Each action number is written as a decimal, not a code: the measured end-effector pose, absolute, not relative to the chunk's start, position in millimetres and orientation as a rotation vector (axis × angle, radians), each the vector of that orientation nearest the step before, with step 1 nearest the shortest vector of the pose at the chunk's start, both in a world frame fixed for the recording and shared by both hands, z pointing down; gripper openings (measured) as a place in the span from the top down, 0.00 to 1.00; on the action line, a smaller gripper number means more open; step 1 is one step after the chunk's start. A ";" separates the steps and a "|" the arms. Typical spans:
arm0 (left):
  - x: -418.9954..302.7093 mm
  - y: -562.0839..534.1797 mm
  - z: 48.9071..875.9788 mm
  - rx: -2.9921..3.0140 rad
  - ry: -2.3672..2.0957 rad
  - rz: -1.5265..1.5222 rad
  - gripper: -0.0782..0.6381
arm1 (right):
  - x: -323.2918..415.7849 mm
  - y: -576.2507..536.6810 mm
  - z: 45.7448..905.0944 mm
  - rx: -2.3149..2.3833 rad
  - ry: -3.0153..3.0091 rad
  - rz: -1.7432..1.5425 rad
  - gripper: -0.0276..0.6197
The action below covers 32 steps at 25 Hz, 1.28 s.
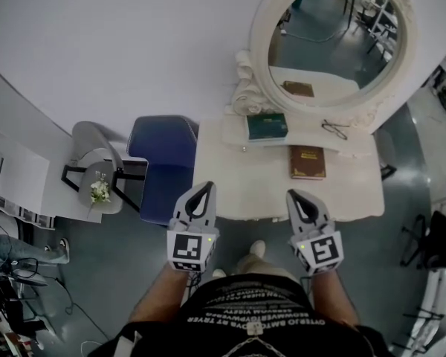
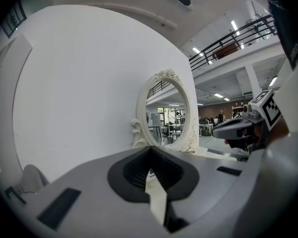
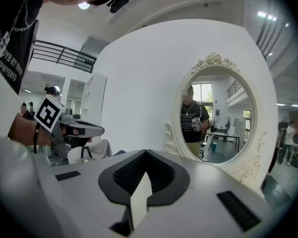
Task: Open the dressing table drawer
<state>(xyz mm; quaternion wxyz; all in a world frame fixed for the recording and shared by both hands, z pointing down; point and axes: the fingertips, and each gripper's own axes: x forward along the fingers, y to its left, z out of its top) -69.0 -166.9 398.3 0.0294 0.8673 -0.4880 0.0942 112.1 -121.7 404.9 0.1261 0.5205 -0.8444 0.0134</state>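
The white dressing table (image 1: 262, 192) stands against the wall, under an oval mirror (image 1: 334, 39). Its drawer front is hidden below the table's near edge. My left gripper (image 1: 207, 187) hovers over the table's front left corner, jaws closed to a point with nothing between them. My right gripper (image 1: 293, 195) is level with it over the front edge, near a brown book (image 1: 308, 162), and is also shut and empty. In the left gripper view the closed jaws (image 2: 150, 148) point toward the mirror (image 2: 169, 115). The right gripper view shows the same (image 3: 145, 152).
A green book (image 1: 267, 126) and a pair of glasses (image 1: 334, 130) lie on the raised shelf below the mirror. A blue stool (image 1: 163, 155) stands just left of the table. Further left is a grey chair (image 1: 97, 166) with a small flower sprig.
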 end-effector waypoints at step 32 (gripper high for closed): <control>12.3 -225.4 430.7 2.562 -1.607 0.432 0.89 | 184.1 -199.3 416.3 1.312 -2.552 0.090 0.95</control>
